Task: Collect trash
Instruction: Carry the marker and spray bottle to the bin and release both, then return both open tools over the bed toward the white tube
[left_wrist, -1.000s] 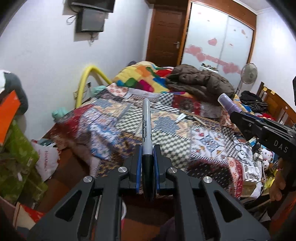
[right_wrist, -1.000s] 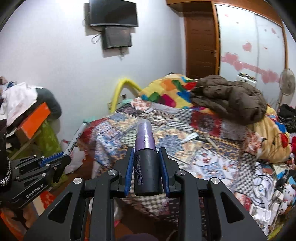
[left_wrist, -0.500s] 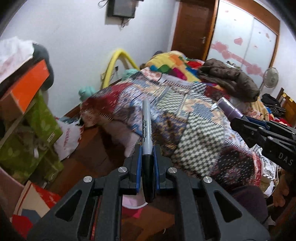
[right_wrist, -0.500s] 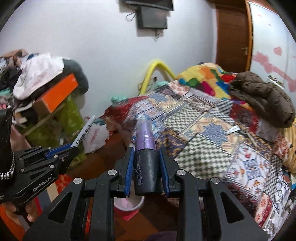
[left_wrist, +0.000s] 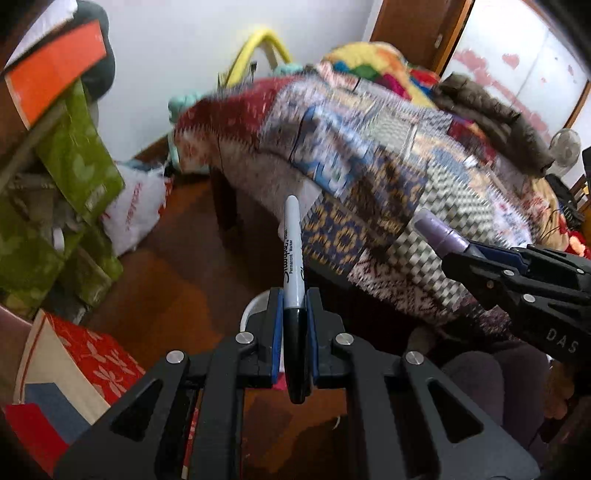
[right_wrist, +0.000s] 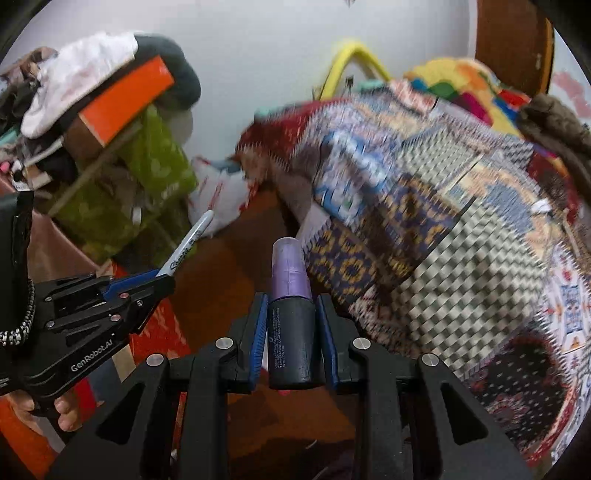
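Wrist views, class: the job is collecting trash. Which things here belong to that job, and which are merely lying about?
In the job:
- marker, clamped in the left gripper
- purple-capped bottle, clamped in the right gripper

Lying about:
- patchwork blanket
- brown jacket
- orange box
- green bags
- white plastic bag

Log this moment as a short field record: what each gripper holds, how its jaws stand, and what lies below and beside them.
left gripper: jaws shut on black marker, grey barrel pointing forward
right gripper: jaws shut on spray bottle, dark body, purple cap forward
below: brown wooden floor; white rim of a container partly hidden behind the left gripper
beside: bed with patchwork quilt to the right; green bags and orange box to the left
image quality: background motion-blurred
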